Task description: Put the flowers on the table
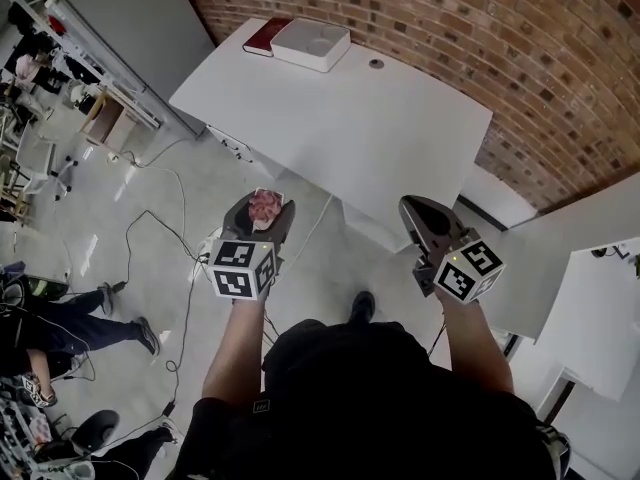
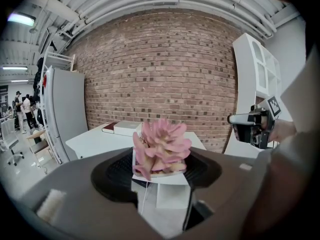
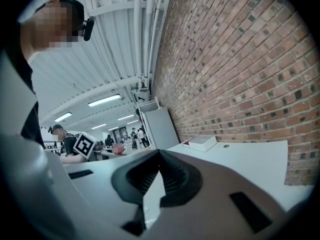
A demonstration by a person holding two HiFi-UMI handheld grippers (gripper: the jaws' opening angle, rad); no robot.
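A pink flower (image 1: 265, 208) in a small white pot (image 2: 163, 177) sits between the jaws of my left gripper (image 1: 266, 214), which is shut on the pot. It hangs over the floor, short of the white table (image 1: 340, 118). In the left gripper view the flower (image 2: 161, 145) stands upright, and the table (image 2: 92, 142) lies beyond it. My right gripper (image 1: 417, 211) is level with the left one and to its right. Its jaws (image 3: 159, 159) meet with nothing between them. The left gripper view also catches the right gripper (image 2: 249, 126) at the right.
A white box (image 1: 312, 43) and a red book (image 1: 267, 36) lie at the table's far end near the brick wall (image 1: 500, 28). A grey cabinet (image 1: 150, 28) stands left of the table. Cables (image 1: 160, 228) run across the floor, and people stand at the left. White furniture (image 1: 600, 313) is at the right.
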